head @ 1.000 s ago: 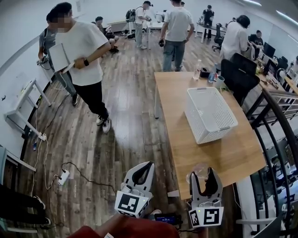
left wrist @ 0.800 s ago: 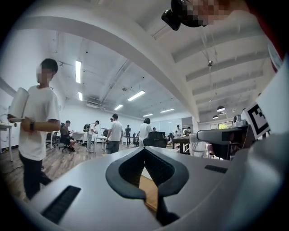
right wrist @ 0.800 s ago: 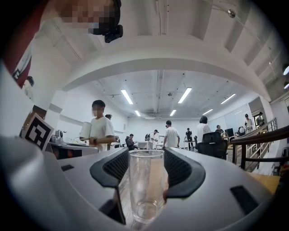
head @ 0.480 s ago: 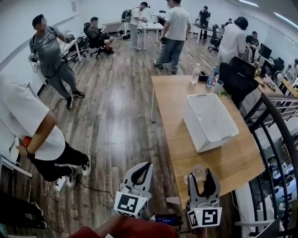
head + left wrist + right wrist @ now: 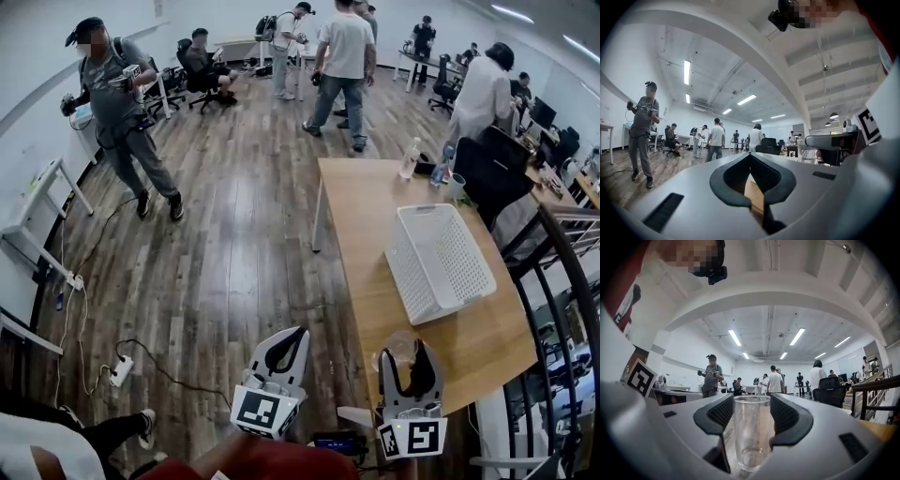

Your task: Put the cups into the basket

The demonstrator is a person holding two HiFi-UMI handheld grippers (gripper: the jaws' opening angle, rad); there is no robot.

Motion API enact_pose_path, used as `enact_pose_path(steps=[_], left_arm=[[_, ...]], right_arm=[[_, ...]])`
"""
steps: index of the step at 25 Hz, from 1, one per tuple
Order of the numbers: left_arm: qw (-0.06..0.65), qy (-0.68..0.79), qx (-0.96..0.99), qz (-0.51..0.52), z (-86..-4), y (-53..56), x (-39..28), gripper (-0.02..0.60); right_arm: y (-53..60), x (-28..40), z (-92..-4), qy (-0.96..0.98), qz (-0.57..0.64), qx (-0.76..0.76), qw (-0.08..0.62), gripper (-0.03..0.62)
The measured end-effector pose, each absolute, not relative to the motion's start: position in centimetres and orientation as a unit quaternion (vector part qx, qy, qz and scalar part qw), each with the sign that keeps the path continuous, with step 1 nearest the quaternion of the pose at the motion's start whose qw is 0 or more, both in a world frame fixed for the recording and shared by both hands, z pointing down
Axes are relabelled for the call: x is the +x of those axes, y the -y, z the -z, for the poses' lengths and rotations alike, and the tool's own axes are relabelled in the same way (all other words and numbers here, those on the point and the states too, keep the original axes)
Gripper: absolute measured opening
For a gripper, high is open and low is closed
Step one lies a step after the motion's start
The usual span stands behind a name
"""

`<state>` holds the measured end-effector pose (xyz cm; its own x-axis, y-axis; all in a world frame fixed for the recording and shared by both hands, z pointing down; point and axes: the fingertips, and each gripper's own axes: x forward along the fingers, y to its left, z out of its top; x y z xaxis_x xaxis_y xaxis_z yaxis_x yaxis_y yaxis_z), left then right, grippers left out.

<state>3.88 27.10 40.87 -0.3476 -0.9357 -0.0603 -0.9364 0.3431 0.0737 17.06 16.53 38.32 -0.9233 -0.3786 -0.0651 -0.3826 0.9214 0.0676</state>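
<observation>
The right hand-held gripper (image 5: 411,364), in the head view, is clamped on a clear cup (image 5: 397,345) over the near edge of the wooden surface (image 5: 361,234). The white mesh basket (image 5: 410,274) lies ahead and slightly right on that surface, well apart, so the right hand is nearer. The left hand-held gripper (image 5: 284,349) hangs over the floor. In the left gripper view, its jaws meet at the tips with nothing between. In the right gripper view, the cup stands upright, mouth up, pinched between both pads.
</observation>
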Motion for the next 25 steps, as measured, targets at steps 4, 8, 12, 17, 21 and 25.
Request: enact_pose_path(steps=[4,8,12,17,21,25], left_arm=[[0.005,-0.82,-0.57,-0.052,-40.8,-27.4,1.3,0.006],[0.008,-0.819,-0.571,-0.054,-40.5,-27.7,-1.4,0.006],[0.009,-0.817,-0.575,-0.054,-40.4,-28.1,-3.9,0.006],[0.008,-0.811,-0.582,-0.056,-40.3,-28.6,-6.7,0.006],[0.004,-0.808,-0.586,-0.058,-40.5,-28.6,-8.2,0.006],[0.0,-0.811,-0.582,-0.061,-41.0,-28.7,-9.4,0.006]], right_arm=[[-16.7,14.4,-38.2,-0.98,-0.043,-0.192,0.022,0.252],[-16.8,11.9,-37.9,-0.98,-0.044,-0.194,0.021,0.252],[-17.2,9.5,-37.6,-0.978,-0.049,-0.201,0.023,0.252],[-17.7,7.2,-37.3,-0.975,-0.052,-0.214,0.024,0.252],[-17.9,6.1,-37.3,-0.973,-0.052,-0.222,0.022,0.252],[-17.8,5.1,-37.7,-0.973,-0.053,-0.223,0.018,0.252]])
